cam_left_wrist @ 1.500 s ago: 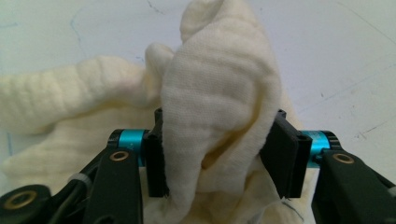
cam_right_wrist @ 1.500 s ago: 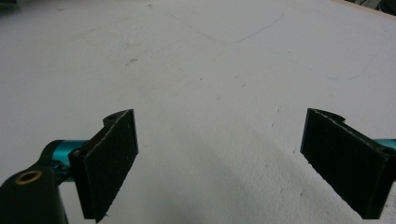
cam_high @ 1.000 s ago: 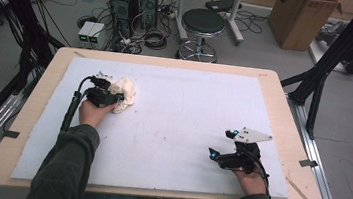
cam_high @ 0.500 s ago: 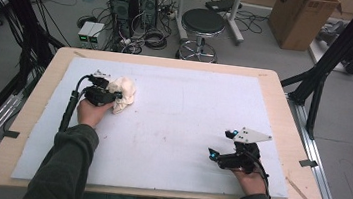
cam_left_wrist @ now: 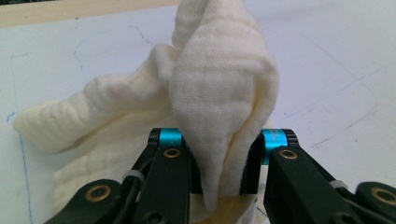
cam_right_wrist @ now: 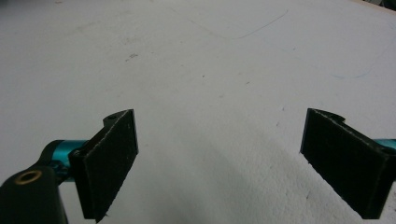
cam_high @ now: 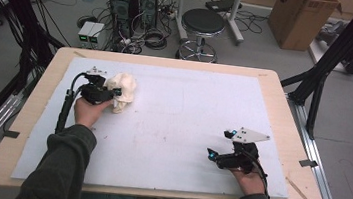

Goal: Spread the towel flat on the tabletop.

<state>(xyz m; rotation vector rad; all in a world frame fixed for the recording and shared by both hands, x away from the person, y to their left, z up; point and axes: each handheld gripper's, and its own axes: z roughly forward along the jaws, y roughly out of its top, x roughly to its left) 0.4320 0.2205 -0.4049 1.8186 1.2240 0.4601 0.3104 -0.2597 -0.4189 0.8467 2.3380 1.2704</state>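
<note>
Black pads of the right gripper [cam_right_wrist: 219, 158] stand spread wide at the bottom of its own view, nothing between them but bare white table cover [cam_right_wrist: 196, 70]; in the high view this gripper [cam_high: 217, 153] rests at lower right, where it was a second ago. Farther off, at upper left of the high view, the left gripper [cam_high: 115, 92] has a cream cloth [cam_high: 122, 91] in its grip. Its jaws have just been closing, and in the left gripper view a raised fold of the cloth [cam_left_wrist: 219, 102] is now pinched between the pads [cam_left_wrist: 195, 172], the rest bunched on the cover behind. Compared with the earlier frames the cloth appears slightly gathered and lifted. Judgement: the grasp is made, so lifting or spreading the cloth can follow.
</note>
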